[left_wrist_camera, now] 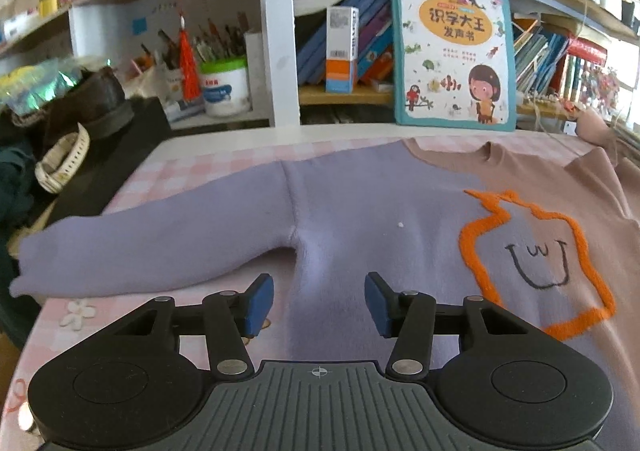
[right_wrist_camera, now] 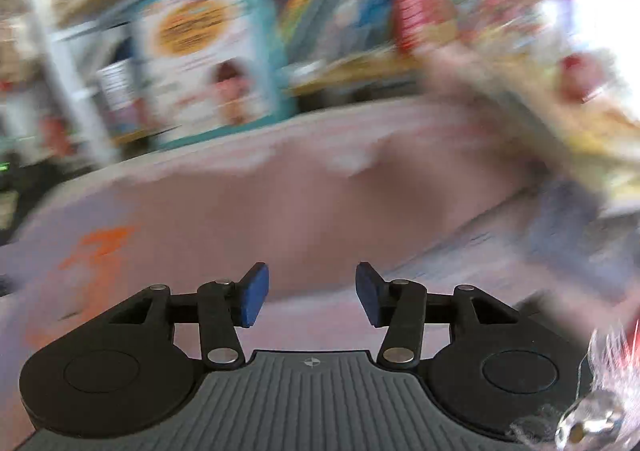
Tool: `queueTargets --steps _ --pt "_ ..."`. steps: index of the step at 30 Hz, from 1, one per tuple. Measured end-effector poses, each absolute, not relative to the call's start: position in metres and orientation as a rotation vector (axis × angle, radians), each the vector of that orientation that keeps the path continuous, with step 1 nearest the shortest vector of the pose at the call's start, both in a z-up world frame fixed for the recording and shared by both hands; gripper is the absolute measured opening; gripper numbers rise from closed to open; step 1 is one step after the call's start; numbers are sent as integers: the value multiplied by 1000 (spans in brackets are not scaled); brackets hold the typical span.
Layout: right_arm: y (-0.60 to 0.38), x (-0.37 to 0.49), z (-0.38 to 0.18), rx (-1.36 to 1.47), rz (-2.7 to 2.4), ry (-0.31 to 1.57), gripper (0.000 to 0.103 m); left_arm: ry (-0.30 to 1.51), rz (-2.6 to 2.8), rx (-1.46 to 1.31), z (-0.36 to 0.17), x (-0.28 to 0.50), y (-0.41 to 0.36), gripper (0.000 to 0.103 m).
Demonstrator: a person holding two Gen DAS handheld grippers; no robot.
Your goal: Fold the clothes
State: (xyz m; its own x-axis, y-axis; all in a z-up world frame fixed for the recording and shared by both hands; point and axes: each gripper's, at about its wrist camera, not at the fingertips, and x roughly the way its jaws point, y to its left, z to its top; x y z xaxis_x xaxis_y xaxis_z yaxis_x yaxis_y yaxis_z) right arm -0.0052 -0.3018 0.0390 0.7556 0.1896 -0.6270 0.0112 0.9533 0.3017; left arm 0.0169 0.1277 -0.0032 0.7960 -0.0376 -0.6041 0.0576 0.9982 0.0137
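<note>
Lying flat on a table (left_wrist_camera: 192,167) with a pink checked cloth, a sweater (left_wrist_camera: 344,211) fills most of the left wrist view; at far left a shoe (left_wrist_camera: 92,99) and a white watch (left_wrist_camera: 60,163) sit on a dark surface just off the table's edge. The sweater's purple sleeve (left_wrist_camera: 140,247) stretches out to the left, its cuff reaching past the table's corner. The left gripper (left_wrist_camera: 319,301) hovers over the purple body beside the armpit, its blue pads (left_wrist_camera: 260,303) apart with nothing between them and only cloth showing beneath. Behind, a white tub of pens (left_wrist_camera: 224,87) stands on a shelf, and a picture book (left_wrist_camera: 452,51) leans upright at the table's back edge. To the right the sweater turns pinkish brown (left_wrist_camera: 540,175), with an orange outlined shape (left_wrist_camera: 532,263) and a drawn smile across the two colours. The right wrist view is heavily blurred: the orange patch (right_wrist_camera: 100,247) shows at left, the same book (right_wrist_camera: 204,47) at the back, and the brown cloth (right_wrist_camera: 320,203) spreads ahead. The right gripper (right_wrist_camera: 312,293) also stands with its pads (right_wrist_camera: 254,299) apart and empty, above the brown side.
</note>
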Motion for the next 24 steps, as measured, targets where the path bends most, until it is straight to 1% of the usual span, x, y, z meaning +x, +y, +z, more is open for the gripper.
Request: queueTargets --steps 1,3,6,8,9,10,13,18,21,23,24 --pt "-293 -5 36 317 144 733 45 653 -51 18 -5 20 128 43" --pt "-277 -1 30 337 200 768 45 664 -56 -8 -11 25 128 41" --pt "-258 9 26 338 244 787 44 666 -48 -19 -16 29 126 34" --pt "-250 20 23 318 255 801 36 661 -37 -30 -16 29 128 23" --pt "-246 25 21 291 258 802 21 661 -31 -40 -16 30 130 15" --pt "-243 31 20 260 266 798 13 661 -25 -51 -16 31 132 12" --pt "-235 47 18 215 263 775 10 662 -14 -99 -16 36 139 11" --pt "-224 87 15 130 210 734 10 660 12 -108 -18 54 138 11" --pt "-224 98 14 107 210 737 12 665 19 -96 -17 56 136 12" --pt "-229 93 15 133 210 750 21 680 13 -81 -14 50 134 17" --pt "-232 87 16 151 215 756 37 676 0 -64 -13 42 131 25"
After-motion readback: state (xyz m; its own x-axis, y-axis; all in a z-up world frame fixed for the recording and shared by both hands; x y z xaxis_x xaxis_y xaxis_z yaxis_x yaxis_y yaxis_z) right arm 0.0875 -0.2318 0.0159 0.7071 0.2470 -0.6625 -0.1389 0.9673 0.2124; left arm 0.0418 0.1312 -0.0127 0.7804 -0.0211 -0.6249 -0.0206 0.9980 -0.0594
